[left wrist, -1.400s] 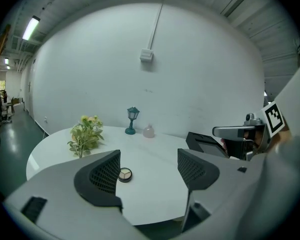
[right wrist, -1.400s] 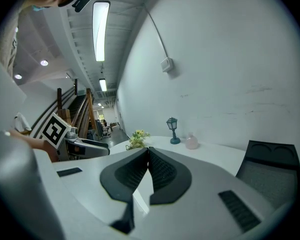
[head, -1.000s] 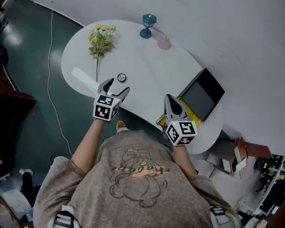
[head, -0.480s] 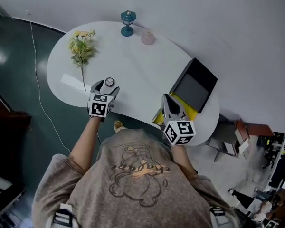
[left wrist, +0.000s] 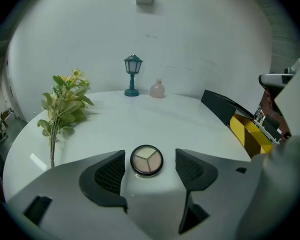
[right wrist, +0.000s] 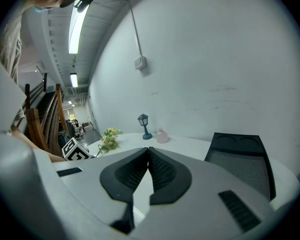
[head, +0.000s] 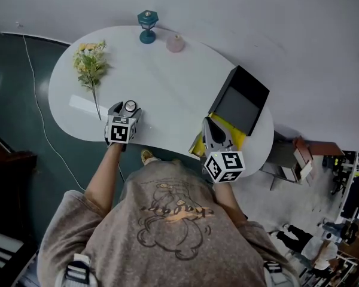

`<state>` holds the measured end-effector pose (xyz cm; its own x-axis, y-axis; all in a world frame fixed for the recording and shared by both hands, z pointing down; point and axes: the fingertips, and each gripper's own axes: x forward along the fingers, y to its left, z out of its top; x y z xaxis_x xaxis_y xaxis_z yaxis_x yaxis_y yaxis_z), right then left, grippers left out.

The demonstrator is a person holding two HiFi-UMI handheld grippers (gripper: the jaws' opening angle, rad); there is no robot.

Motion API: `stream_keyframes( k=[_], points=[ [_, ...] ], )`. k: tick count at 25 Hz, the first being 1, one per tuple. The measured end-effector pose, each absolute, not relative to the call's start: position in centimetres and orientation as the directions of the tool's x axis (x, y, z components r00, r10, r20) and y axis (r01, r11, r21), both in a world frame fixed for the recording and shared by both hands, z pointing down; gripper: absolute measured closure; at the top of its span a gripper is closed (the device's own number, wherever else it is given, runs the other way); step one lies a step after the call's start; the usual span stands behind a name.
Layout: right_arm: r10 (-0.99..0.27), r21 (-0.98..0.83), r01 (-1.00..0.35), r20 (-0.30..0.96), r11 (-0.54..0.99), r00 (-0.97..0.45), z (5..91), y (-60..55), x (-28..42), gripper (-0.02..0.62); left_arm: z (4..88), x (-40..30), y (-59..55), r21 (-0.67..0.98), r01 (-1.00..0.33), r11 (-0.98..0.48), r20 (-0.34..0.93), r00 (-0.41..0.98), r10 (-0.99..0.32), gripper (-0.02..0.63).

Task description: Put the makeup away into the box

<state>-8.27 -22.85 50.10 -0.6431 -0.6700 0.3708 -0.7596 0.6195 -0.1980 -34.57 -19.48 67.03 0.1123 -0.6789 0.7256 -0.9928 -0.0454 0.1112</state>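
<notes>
- My left gripper (left wrist: 150, 154): jaws apart, having just been closing slightly; the eyeshadow compact (left wrist: 146, 160) sits between them, untouched.
- The compact lies on the table (head: 167, 82), well left of the box (head: 242, 103).
- My right gripper (right wrist: 149, 151): jaws together, empty, near the box.

Compact (head: 130, 106) on worktop (head: 173, 82), near front edge. Flowers (head: 90, 64) lie left of compact. Lamp (head: 147, 26) and bottle (head: 176, 43) behind compact at far edge, bottle further right. Open box (head: 242, 100) right of compact, at worktop's end.
</notes>
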Motion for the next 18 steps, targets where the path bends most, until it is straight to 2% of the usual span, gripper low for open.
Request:
stream_keyframes(
  k=[13,18],
  points=[
    [-0.689,-0.203,-0.786,0.389,0.584,-0.612,50.6,-23.4,-8.2,0.592,68.7,-35.1,-20.0,0.086,-0.994,-0.068,0.756,0.110,-0.645,0.314],
    [-0.688,-0.202,-0.785,0.390,0.585,-0.612,50.6,-23.4,-8.4,0.592,68.9,-35.5,-19.9,0.063,-0.996,-0.061,0.761,0.088,-0.642,0.353]
  ],
)
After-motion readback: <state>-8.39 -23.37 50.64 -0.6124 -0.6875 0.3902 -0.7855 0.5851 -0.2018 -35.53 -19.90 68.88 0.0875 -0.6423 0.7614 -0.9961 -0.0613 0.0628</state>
